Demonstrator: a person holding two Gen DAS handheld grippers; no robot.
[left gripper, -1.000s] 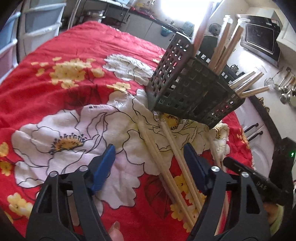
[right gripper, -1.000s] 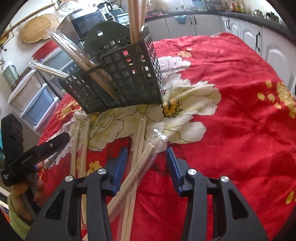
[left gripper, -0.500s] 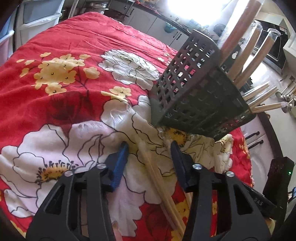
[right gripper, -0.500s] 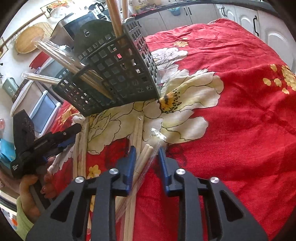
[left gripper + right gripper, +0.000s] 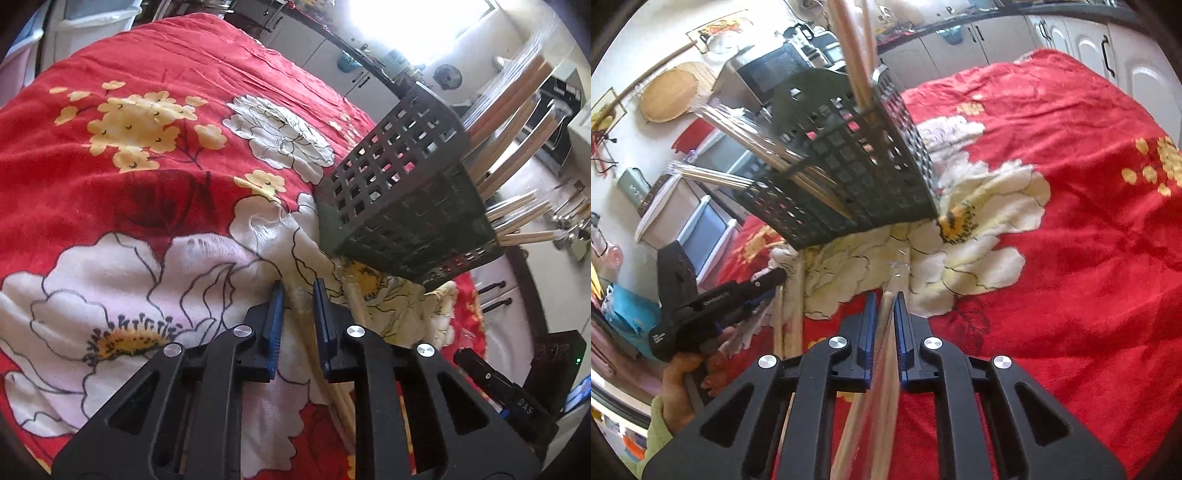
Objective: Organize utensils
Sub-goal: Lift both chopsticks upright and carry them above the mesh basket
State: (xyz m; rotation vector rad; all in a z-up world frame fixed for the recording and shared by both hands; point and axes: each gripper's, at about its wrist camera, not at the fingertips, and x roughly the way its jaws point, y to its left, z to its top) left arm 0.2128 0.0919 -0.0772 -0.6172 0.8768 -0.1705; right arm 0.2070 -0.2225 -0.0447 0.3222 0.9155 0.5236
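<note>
A dark grey perforated utensil basket [image 5: 402, 192] stands on the red floral cloth with several wrapped chopstick pairs [image 5: 517, 110] sticking out; it also shows in the right wrist view [image 5: 849, 177]. More wrapped chopsticks lie on the cloth below it. My left gripper [image 5: 298, 295] is shut on one wrapped chopstick pair [image 5: 301, 306] close to the basket's near corner. My right gripper [image 5: 884, 301] is shut on another wrapped chopstick pair [image 5: 882, 354], whose clear wrapper tip [image 5: 899, 266] points at the basket.
Loose chopsticks [image 5: 792, 314] lie left of my right gripper, beside the other hand-held gripper [image 5: 713, 306]. The red floral cloth [image 5: 1071, 221] spreads wide to the right. Kitchen cabinets [image 5: 997, 37] and a microwave [image 5: 768, 70] stand behind.
Both grippers moved forward toward the basket and closed from wide open, each ending shut on a wrapped chopstick pair on the cloth.
</note>
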